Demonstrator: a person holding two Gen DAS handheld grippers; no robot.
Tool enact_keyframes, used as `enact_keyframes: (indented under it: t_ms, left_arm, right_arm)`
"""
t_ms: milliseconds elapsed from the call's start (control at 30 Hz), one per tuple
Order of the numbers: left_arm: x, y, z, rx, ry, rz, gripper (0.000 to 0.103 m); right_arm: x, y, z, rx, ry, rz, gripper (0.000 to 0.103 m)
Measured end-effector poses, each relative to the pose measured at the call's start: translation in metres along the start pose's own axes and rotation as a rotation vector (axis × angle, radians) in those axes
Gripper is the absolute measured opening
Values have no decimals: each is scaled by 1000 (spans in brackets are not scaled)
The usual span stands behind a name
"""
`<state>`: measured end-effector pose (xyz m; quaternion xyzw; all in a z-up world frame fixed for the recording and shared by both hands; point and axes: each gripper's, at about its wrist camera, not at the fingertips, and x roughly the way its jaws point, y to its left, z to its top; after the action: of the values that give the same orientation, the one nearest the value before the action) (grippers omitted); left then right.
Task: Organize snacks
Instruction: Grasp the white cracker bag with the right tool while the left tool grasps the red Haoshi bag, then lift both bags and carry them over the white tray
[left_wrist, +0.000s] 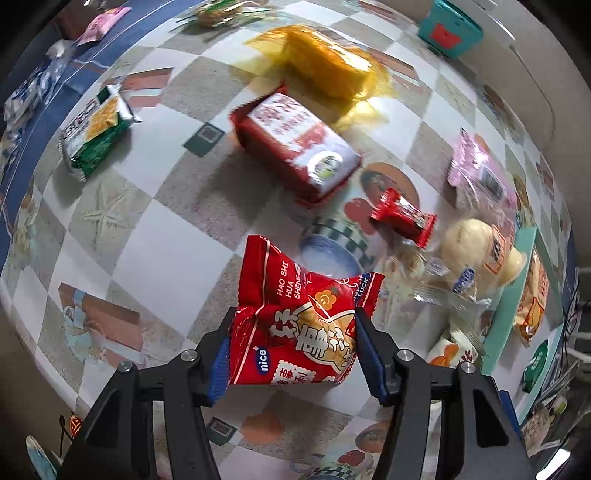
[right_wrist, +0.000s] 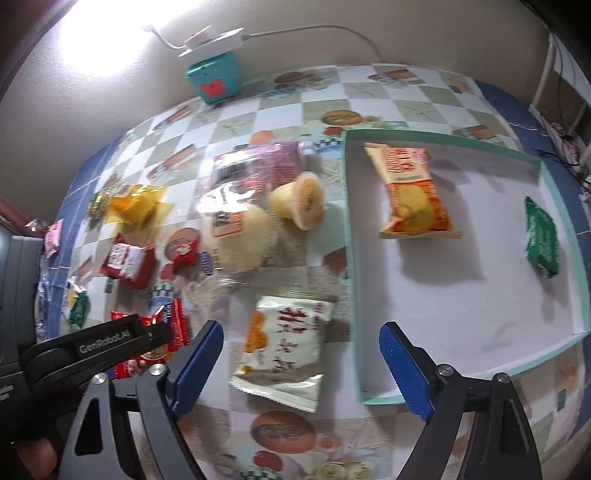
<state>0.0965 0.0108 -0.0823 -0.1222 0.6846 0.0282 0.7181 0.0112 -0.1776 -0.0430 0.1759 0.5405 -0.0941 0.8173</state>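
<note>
Left gripper (left_wrist: 293, 345) clamped on red snack packet (left_wrist: 299, 317), blue pads (left_wrist: 218, 365) pressing both sides, packet crumpled btwn them and held above checkered tablecloth (left_wrist: 147, 240). Just beyond: small red candy bar (left_wrist: 404, 216), then big red-and-white packet (left_wrist: 295, 144), w/ yellow-wrapped cake (left_wrist: 325, 62) touching its far end. Green cracker pack (left_wrist: 98, 131) well apart to the left; teal box w/ red label (left_wrist: 448, 27) at far table edge. To the right, clear-bagged pale bun (left_wrist: 476, 247) beside tray rim (left_wrist: 517, 273), pink packet (left_wrist: 476, 166) behind it. Right gripper (right_wrist: 301, 363) wide open, nothing btwn blue pads (right_wrist: 406, 369), hovering over white-and-orange snack packet (right_wrist: 284, 349) lying flat on cloth, just left of teal-rimmed tray (right_wrist: 352, 258). In tray: orange chip bag (right_wrist: 412, 194) near far left, green packet (right_wrist: 541, 236) at right wall, well apart from each other. Left of tray: pale bun in clear bag (right_wrist: 236, 236), yellow cupcake (right_wrist: 299, 199) tipped on side next to it. Left gripper's black arm marked GenRobot.AI (right_wrist: 103, 345) visible at lower left w/ red packet in front of it.
</note>
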Motion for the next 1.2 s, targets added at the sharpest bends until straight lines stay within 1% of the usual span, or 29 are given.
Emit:
enact_keyframes:
  t_ms: [33, 167, 267, 500, 667, 833, 1100, 1200]
  left_arm:
    - [-1, 5, 1, -9, -1, 2, 61]
    - [-3, 19, 4, -37, 4, -10, 61]
    - [-8, 25, 3, -47, 7, -14, 61]
    - [-2, 23, 4, -54, 13, -21, 61]
    - [-1, 23, 5, -65, 18, -28, 61]
    - [1, 24, 4, -72, 19, -30, 61]
    - [0, 25, 5, -69, 19, -29, 61]
    - [2, 24, 6, -68, 18, -26, 61]
  right_arm:
    - [0, 2, 0, -2, -1, 10, 80]
    - [3, 12, 0, -24, 5, 31, 79]
    - [10, 15, -1, -32, 27, 26, 79]
    - [24, 17, -3, -23, 78, 1, 79]
    - [30, 18, -3, -25, 86, -21, 79]
    - [41, 28, -4, -44, 104, -21, 69]
    - [48, 37, -7, -62, 115, -28, 64]
    - [50, 38, -8, -73, 105, -53, 62]
